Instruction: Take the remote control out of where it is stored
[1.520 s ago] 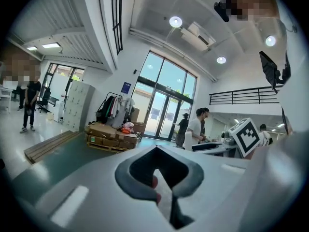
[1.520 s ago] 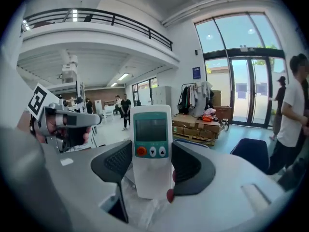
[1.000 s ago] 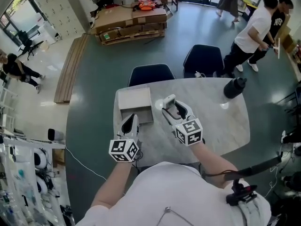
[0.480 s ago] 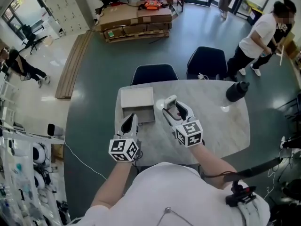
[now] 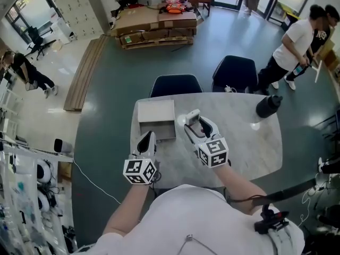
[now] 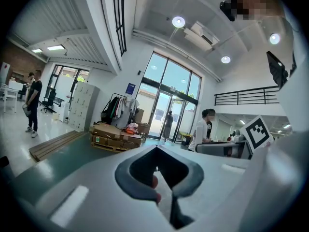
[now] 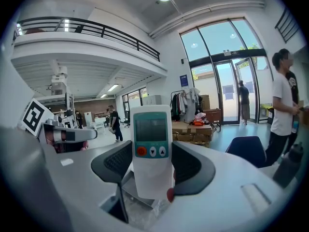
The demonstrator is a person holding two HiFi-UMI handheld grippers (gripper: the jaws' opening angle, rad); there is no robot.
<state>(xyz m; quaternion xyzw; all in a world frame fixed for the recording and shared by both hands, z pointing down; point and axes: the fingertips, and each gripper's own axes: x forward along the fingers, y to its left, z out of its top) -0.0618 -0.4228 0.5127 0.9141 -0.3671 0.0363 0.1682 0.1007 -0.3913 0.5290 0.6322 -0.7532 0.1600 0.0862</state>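
remote control (image 7: pixel 151 144) — white, teal face (orange button) | table (image 5: pixel 249 142) pale grey marble | box (image 5: pixel 156 113) off-white | chairs (image 5: pixel 175 84) navy

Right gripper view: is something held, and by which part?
The right gripper holds the remote control by its lower half, one jaw on each long side.

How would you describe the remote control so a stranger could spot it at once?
Over the marble table, find the right gripper beside the grey box. The remote control stands clamped in it: white, with a teal face, screen and orange button, unlike the plain box.
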